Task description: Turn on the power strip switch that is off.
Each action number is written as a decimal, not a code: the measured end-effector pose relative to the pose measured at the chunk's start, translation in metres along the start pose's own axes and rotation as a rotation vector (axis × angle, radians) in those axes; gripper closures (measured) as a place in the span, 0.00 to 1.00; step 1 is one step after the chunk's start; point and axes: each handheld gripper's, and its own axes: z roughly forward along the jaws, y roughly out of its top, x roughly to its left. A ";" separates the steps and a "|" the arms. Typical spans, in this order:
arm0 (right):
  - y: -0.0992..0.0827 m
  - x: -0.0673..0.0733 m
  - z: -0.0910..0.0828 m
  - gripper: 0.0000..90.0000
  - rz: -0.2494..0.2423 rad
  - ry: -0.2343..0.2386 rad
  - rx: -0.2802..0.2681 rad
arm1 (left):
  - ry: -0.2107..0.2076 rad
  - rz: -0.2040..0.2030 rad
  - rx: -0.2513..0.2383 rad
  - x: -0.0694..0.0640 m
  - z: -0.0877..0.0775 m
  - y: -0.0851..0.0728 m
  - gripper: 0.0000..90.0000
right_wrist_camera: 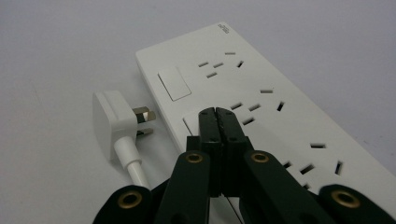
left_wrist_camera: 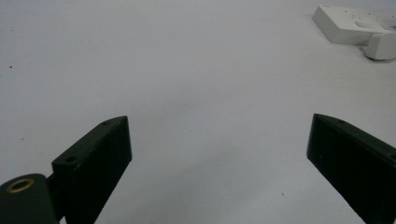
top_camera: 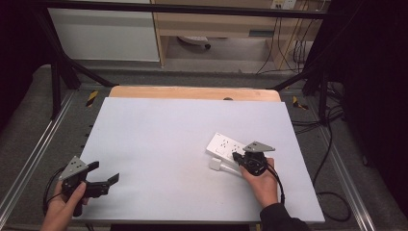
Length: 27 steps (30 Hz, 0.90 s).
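While the closed, empty right tool [right_wrist_camera: 218, 112] is being pressed onto the power strip [right_wrist_camera: 261, 107], the plug [right_wrist_camera: 114, 121] is lying just beside.

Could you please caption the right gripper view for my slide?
Shut right gripper pressing its fingers on the white power strip, with a loose plug beside it.
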 end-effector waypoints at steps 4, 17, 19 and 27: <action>0.000 0.000 0.000 1.00 0.009 0.006 -0.003 | 0.000 0.000 0.000 0.000 0.000 0.000 0.07; 0.000 0.001 0.001 1.00 0.003 0.009 -0.014 | 0.000 0.000 0.001 0.000 0.000 0.000 0.07; 0.001 0.000 0.001 1.00 0.003 0.008 -0.020 | 0.000 -0.001 0.002 0.000 0.000 0.000 0.07; 0.001 0.000 -0.001 0.92 0.017 0.001 -0.043 | 0.004 -0.002 0.003 0.000 0.001 0.000 0.07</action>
